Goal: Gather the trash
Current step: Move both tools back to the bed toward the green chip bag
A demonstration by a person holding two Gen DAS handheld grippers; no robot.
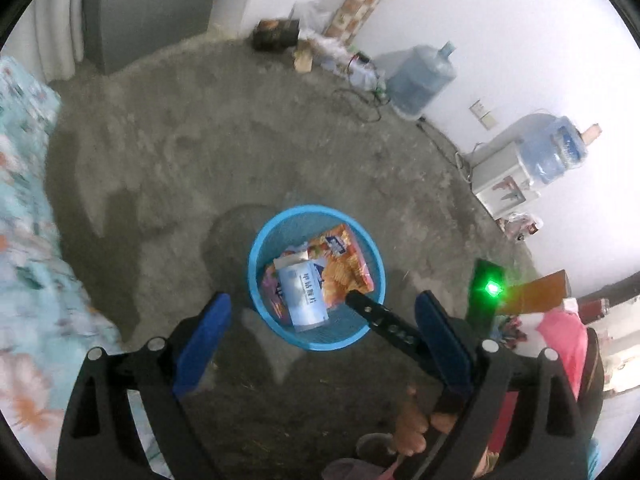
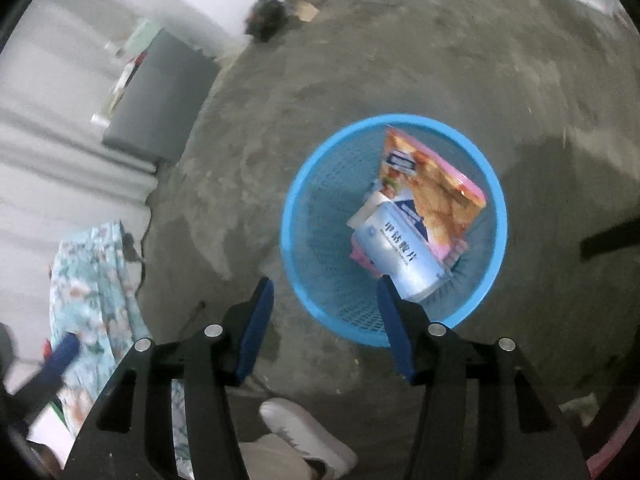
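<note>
1. Both tongs hang above the concrete floor (image 1: 224, 128), and we are looking down into the blue mesh wastebasket (image 2: 320, 184). The left tongs (image 1: 322, 320) stand wide with nothing between the blue pads. The right tongs (image 2: 326, 320) also stand wide and empty.
2. Where the trash lies: a chips bag (image 2: 436, 188) leans against the basket wall farthest from the right tongs. A pale blue-and-white carton (image 2: 400, 256) with printed characters rests on top of it, tilted. Something pink and purple (image 1: 274, 288) shows under both.
3. Our reading: these pieces are already collected. The step in hand is either a drop just finished or a search for the next piece.
4. No loose trash shows on the floor close to either pair of tongs. The litter by the far wall (image 1: 320, 46) is too blurred to name.
5. To do it well, keep both tongs wide and lifted clear of the rim before we swing away, so that neither pad hooks the mesh and tips the basket.
6. The right tongs' right pad overlaps the rim in its own view; whether it touches, we cannot tell.
7. A flowered bedspread (image 1: 28, 208) lies left of the left tongs. Watch our own feet below.
</note>
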